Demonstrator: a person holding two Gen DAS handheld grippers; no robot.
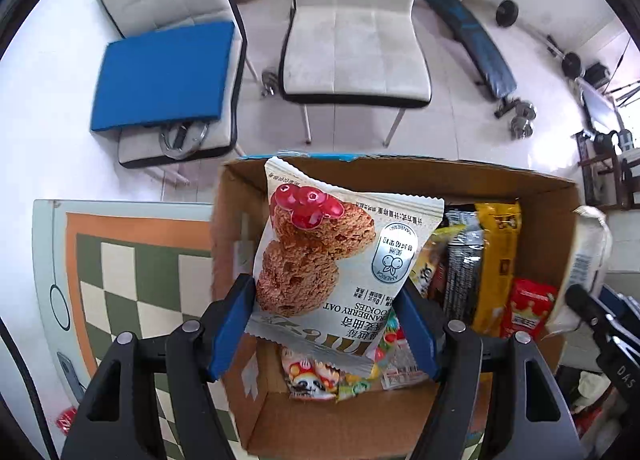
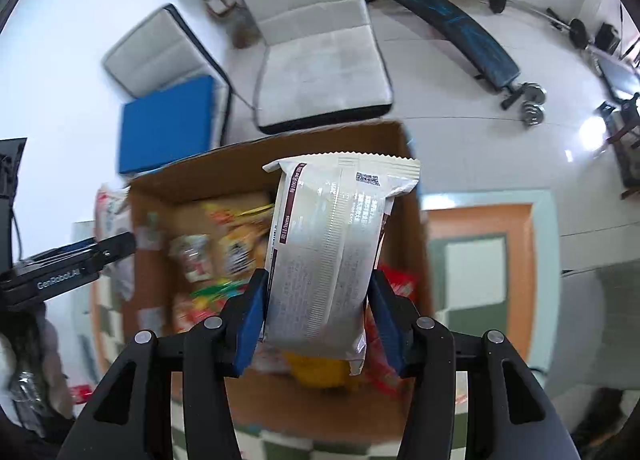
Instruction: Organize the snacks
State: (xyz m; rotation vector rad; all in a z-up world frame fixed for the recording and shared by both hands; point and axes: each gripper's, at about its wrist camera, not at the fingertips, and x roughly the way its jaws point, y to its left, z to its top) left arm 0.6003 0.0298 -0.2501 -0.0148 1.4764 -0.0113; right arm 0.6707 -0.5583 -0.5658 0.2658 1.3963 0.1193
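Left gripper (image 1: 326, 324) clamps the cranberry oat cookie pack (image 1: 328, 256) at its lower end, mid-frame, over the cardboard box (image 1: 400, 167). Right gripper (image 2: 316, 316) pinches a white snack pack (image 2: 332, 244) by its sides, also above the box.

Risk: both packs hang over one opening w/ the grippers close, so they could clash, or a pack could catch the box wall & land outside.

Box already holds a yellow packet (image 1: 498, 256), a red packet (image 1: 528, 308), silver-black sachets (image 1: 462, 260) & other wrappers at the bottom.

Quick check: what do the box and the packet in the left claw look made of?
Box: brown corrugated cardboard, matte, with raw folded edges. Cookie packet in the left claw: apparently thin plastic film, glossy print, crimped zigzag seal at the end.
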